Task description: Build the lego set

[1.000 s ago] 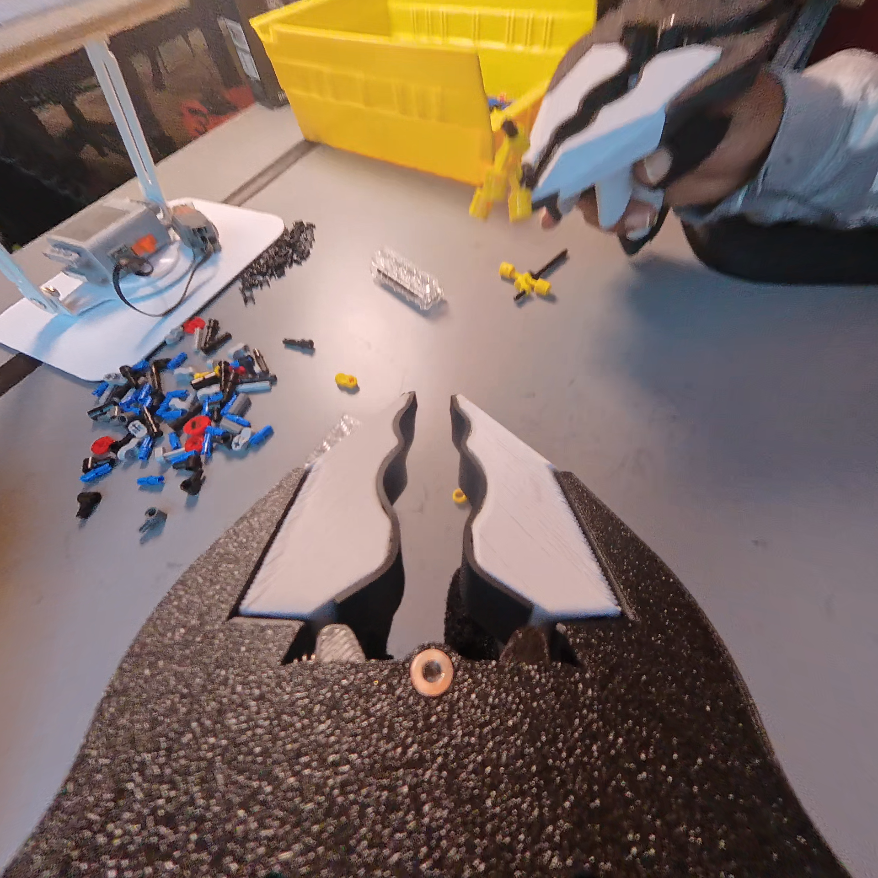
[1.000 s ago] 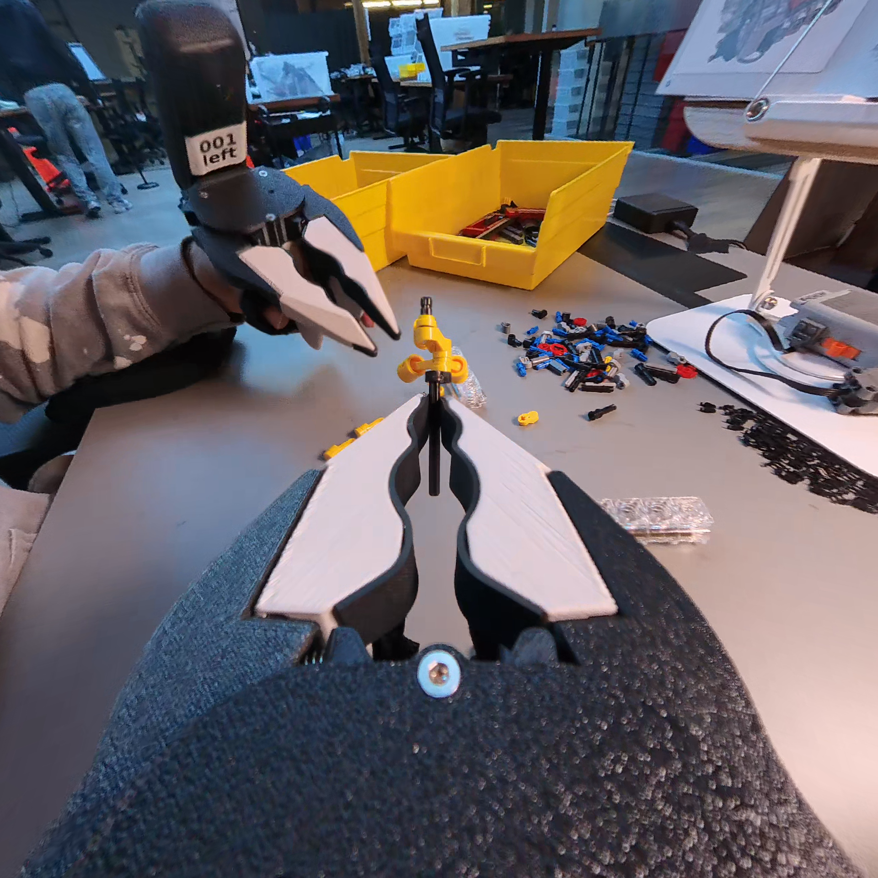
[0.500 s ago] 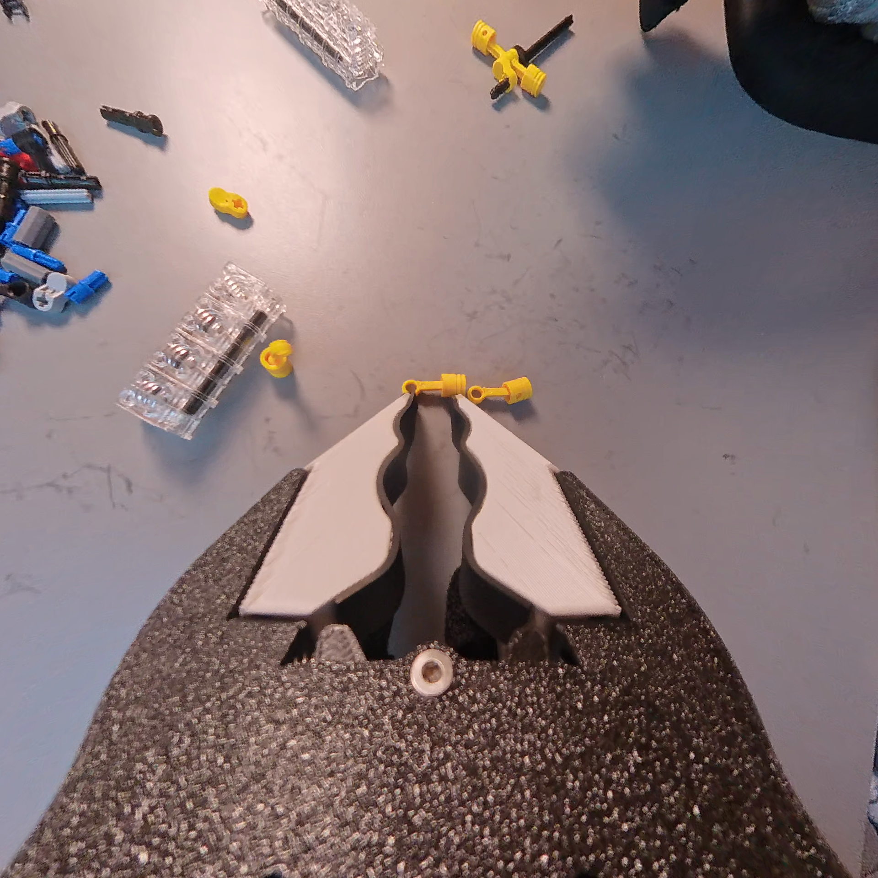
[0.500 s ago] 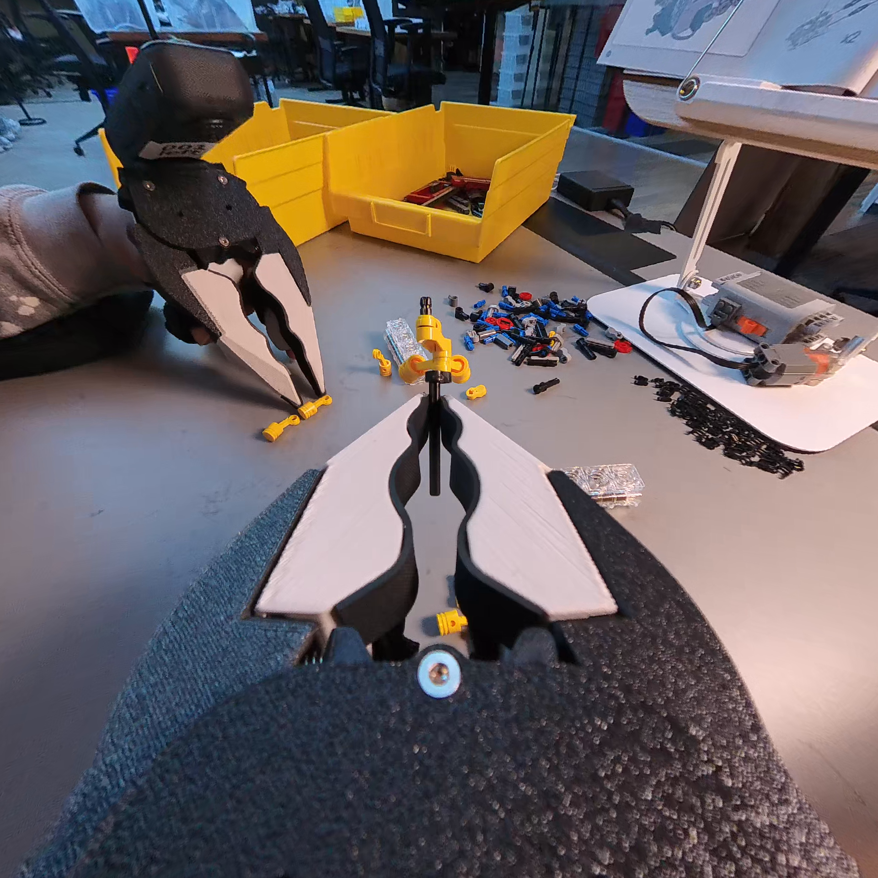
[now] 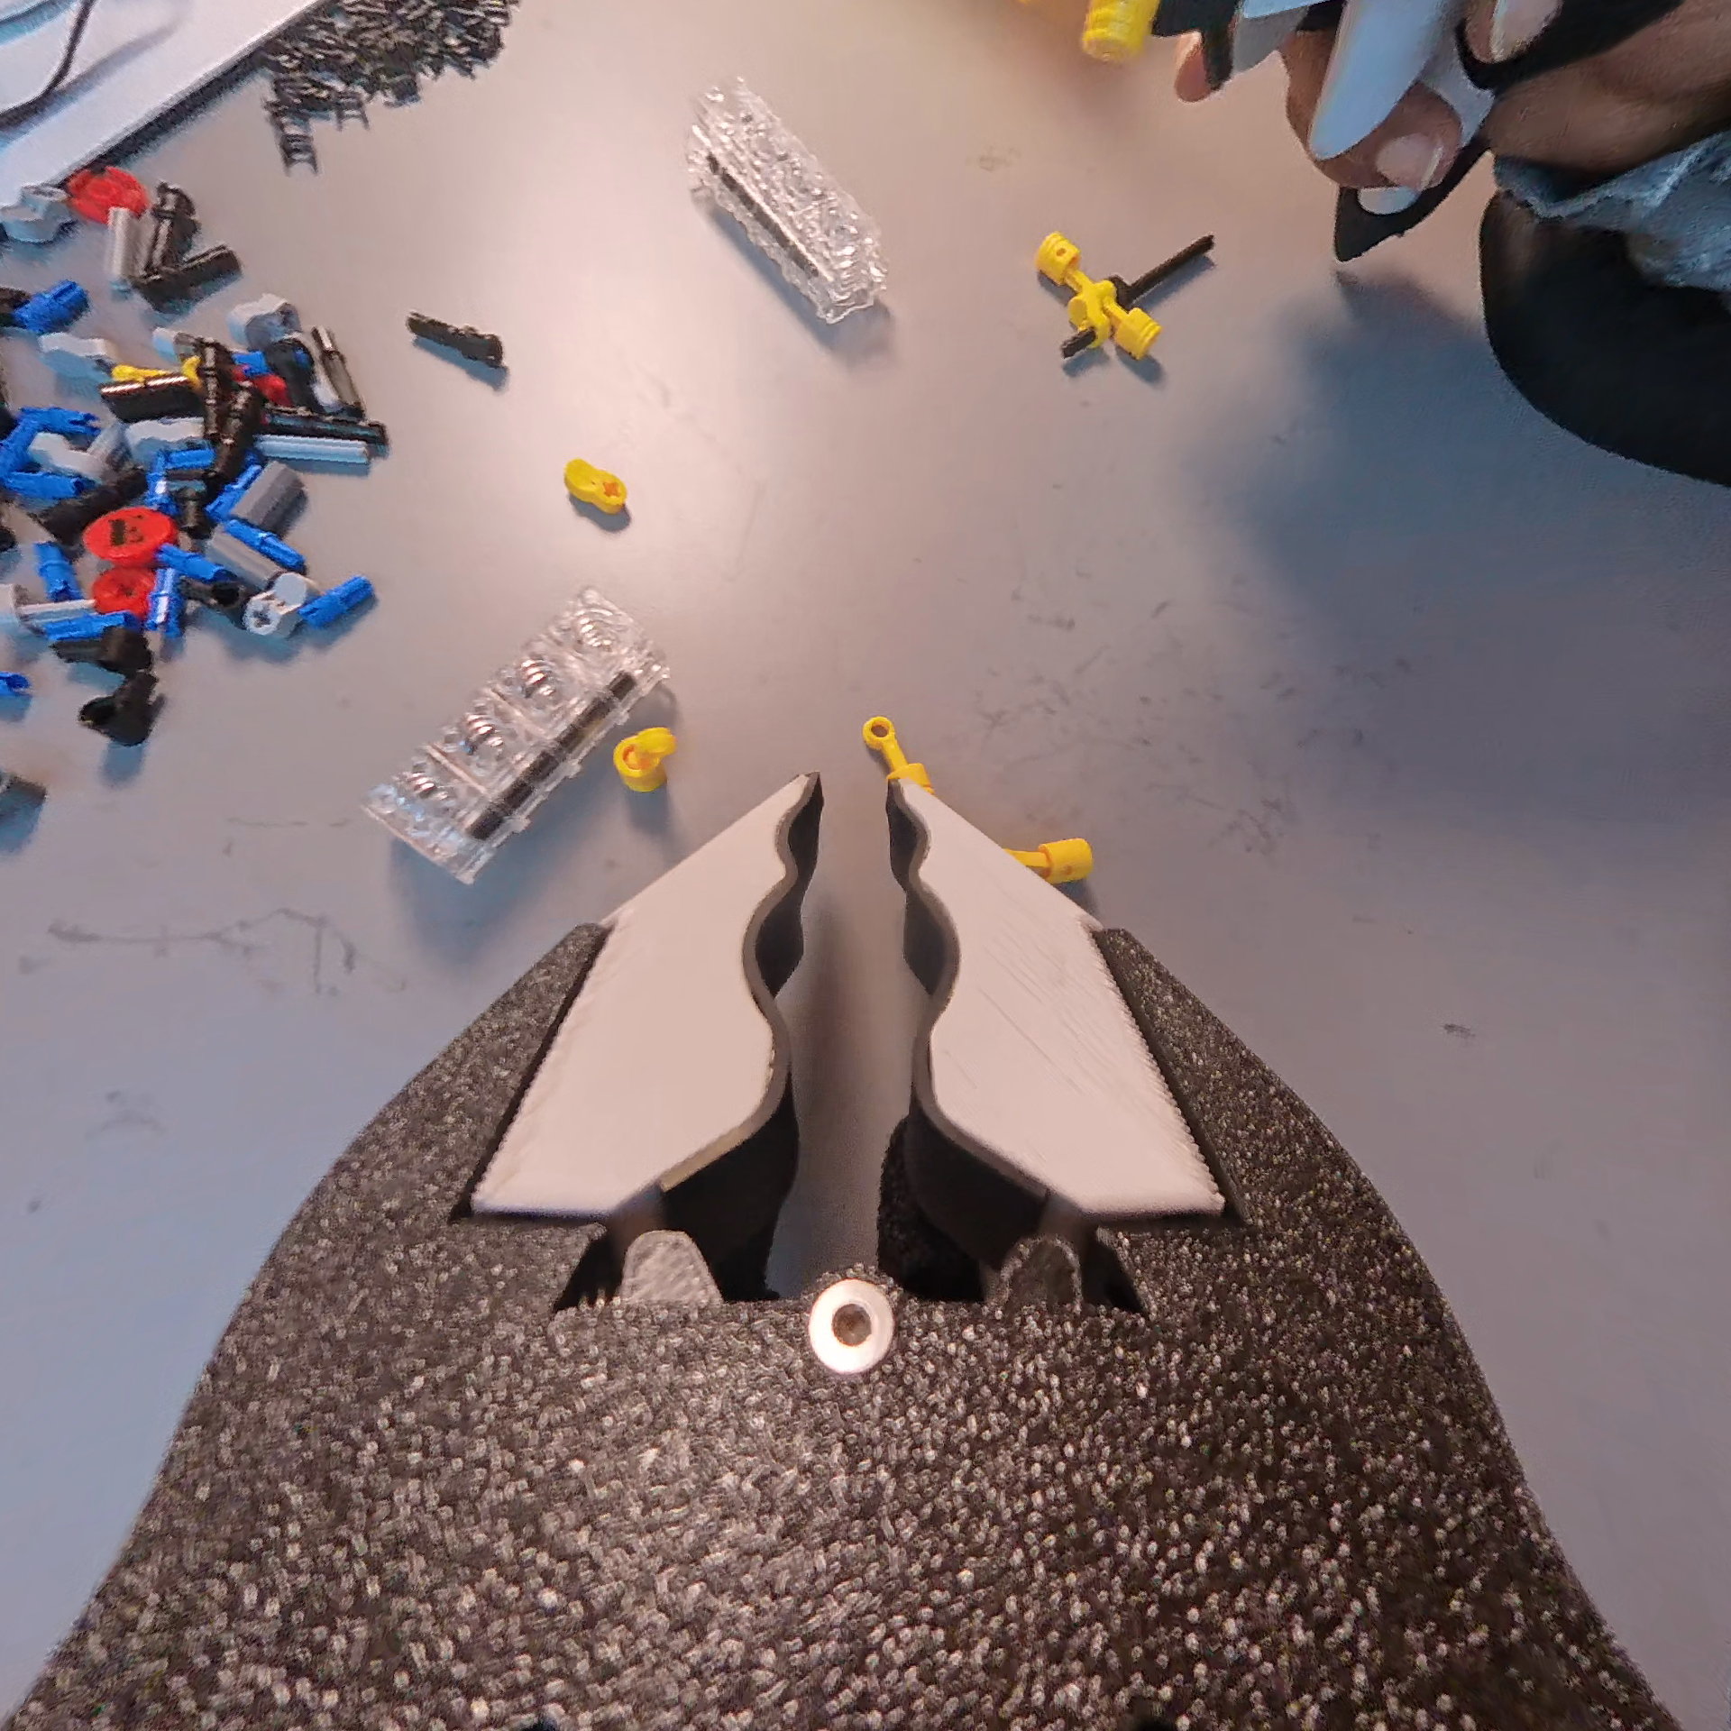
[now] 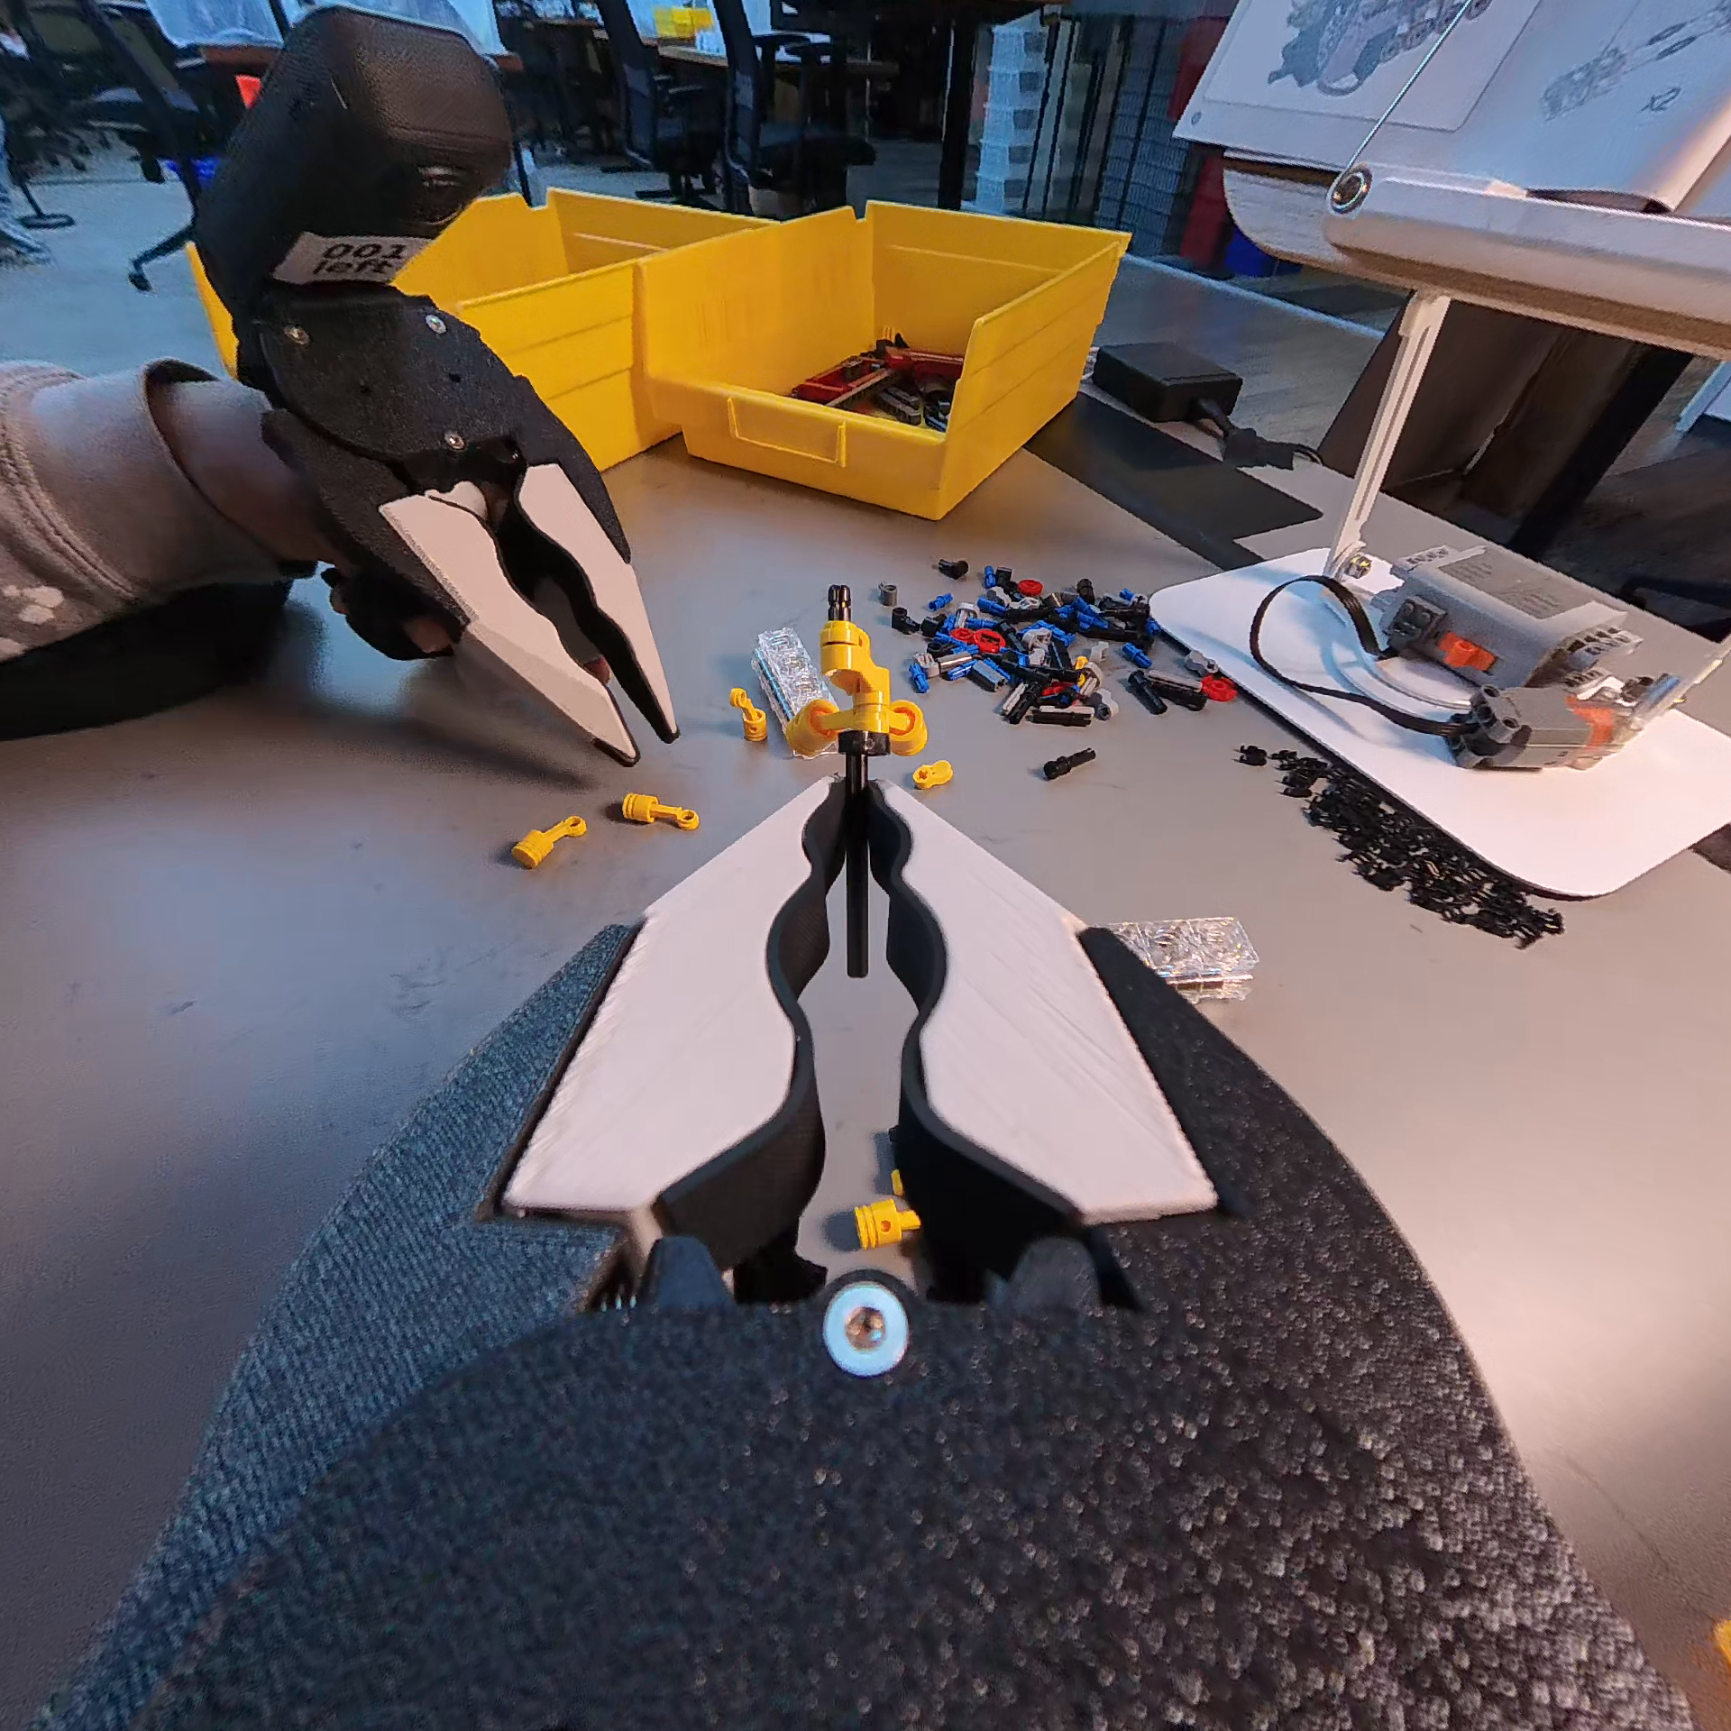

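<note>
My right gripper [image 6: 854, 787] is shut on a black axle [image 6: 854, 880] that carries a yellow crank assembly [image 6: 857, 702] upright above its tips. My left gripper [image 5: 854, 785] is slightly open and empty, just above the table. Two loose yellow pistons lie by its tips: one [image 5: 885, 745] is partly hidden by the right finger, the other [image 5: 1058, 857] lies beside that finger. In the right wrist view both pistons [image 6: 548, 840] [image 6: 660, 812] lie just below the left gripper's tips [image 6: 646, 740]. A second yellow and black axle assembly [image 5: 1105, 300] lies farther off.
Two clear bricks [image 5: 520, 735] [image 5: 791, 201], a small yellow connector [image 5: 644, 757] and a yellow crank piece [image 5: 595, 485] lie nearby. A pile of small parts [image 6: 1040, 646], black links [image 6: 1405, 843], a white stand base with a motor [image 6: 1499, 712] and yellow bins [image 6: 880, 356] stand beyond. One gripper's finger ends stand about 15 cm off the other's. The right gripper is farther from the small yellow connector [image 5: 644, 757], some 15 cm, than the left, some 4 cm.
My left gripper came down onto the two pistons, then drew back a little; the pistons have shifted and turned. My right gripper still holds the axle assembly.
</note>
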### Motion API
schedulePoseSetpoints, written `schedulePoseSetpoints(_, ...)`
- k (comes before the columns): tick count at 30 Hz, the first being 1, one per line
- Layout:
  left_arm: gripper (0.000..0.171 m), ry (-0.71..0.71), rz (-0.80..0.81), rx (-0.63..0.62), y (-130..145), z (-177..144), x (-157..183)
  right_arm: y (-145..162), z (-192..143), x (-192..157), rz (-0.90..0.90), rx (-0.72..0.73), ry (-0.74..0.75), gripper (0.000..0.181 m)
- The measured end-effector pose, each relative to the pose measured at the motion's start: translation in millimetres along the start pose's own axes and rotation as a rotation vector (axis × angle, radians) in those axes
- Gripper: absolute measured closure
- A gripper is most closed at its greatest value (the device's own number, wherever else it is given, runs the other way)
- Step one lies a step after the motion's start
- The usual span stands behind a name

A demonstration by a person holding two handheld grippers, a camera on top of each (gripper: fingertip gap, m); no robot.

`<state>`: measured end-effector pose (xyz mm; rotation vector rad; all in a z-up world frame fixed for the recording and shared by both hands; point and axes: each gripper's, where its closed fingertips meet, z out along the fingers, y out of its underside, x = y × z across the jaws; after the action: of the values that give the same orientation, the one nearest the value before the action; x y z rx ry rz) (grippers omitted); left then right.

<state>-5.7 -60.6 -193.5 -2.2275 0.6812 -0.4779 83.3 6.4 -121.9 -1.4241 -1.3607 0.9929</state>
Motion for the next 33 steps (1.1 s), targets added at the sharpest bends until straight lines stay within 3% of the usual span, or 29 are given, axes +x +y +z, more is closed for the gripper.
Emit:
schedulePoseSetpoints(13, 0.168, -0.081, 0.062, -0.065, 2, 23, 4, 1, 1, -4, -0.019, -0.016, -0.009, 0.178)
schedulePoseSetpoints(21, 0.168, -0.224, 0.497, -0.077, -1, 25, 8, 1, 1, -3, -0.033, -0.017, 0.001, 0.178)
schedulePoseSetpoints(28, 0.164, -0.005, 0.268, 0.051, -15, 6, 24, 0, 0, -2, -0.035, -0.018, 0.005, 0.178)
schedulePoseSetpoints(33, 0.164, 0.024, 0.188, 0.002, -3, 8, 16, 2, 2, -4, -0.038, -0.026, -0.003, 0.178)
